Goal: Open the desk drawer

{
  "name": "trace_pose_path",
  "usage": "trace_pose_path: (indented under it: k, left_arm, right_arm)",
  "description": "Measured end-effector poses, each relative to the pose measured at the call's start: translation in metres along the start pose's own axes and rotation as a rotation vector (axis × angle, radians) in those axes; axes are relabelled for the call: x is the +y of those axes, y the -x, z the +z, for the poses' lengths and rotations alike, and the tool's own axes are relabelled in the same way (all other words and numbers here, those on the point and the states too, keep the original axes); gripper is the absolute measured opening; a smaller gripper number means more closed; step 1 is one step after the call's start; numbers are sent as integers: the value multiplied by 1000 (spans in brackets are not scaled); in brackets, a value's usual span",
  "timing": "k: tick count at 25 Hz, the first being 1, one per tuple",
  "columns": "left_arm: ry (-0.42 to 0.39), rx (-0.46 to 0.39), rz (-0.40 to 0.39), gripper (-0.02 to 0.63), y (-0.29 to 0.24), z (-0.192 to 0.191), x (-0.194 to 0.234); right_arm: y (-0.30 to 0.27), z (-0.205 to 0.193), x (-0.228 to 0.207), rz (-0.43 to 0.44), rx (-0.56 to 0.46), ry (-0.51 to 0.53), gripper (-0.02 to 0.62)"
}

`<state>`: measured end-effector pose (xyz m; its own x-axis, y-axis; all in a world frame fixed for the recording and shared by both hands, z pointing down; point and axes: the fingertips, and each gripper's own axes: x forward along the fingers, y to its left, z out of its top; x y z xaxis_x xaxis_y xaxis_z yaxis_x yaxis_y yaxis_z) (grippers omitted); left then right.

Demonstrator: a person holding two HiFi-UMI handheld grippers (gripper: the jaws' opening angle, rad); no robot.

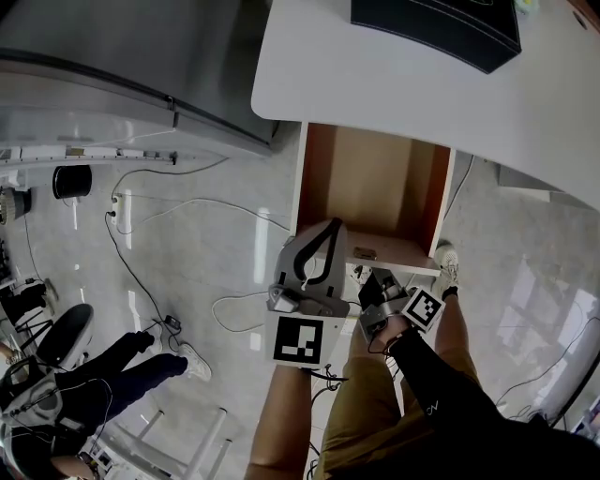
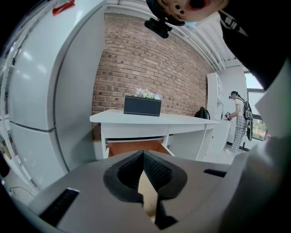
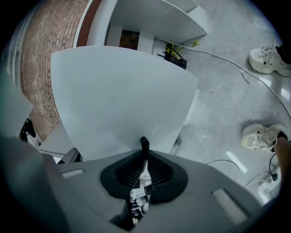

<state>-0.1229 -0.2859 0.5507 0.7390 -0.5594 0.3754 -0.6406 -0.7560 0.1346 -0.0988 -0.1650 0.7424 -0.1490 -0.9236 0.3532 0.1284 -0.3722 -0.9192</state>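
Tiles all round: a glossy pale grey tiled floor strewn with thin black cables, a big grey refrigerator on the left and a red brick wall behind. The white curved tabletop carries a dark rectangular box. Under it, the white-fronted desk drawer with a brown wooden inside is pulled out, open top up. It runs from the desk straight towards the person, front panel crosswise. The right gripper has its jaws pinched on the thin dark handle at that front. The left gripper hovers just beside it, jaws closed together and empty.
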Motion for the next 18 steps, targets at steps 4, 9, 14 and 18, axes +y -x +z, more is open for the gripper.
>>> trace_pose_path:
  k: [4, 9, 14, 18]
  left_arm:
    - [-3, 2, -2, 9, -2, 1, -4]
    - [3, 9, 0, 9, -4, 0, -9]
    - [-9, 22, -2, 9, -5, -1, -12]
    - [-2, 31, 1, 9, -6, -3, -12]
  right_arm:
    - [-1, 0, 1, 5, 1, 4, 28]
    - [-1, 2, -4, -8, -1, 3, 28]
    - [-6, 6, -12, -17, 7, 18, 28]
    - [-12, 10, -21, -20, 5, 36, 28]
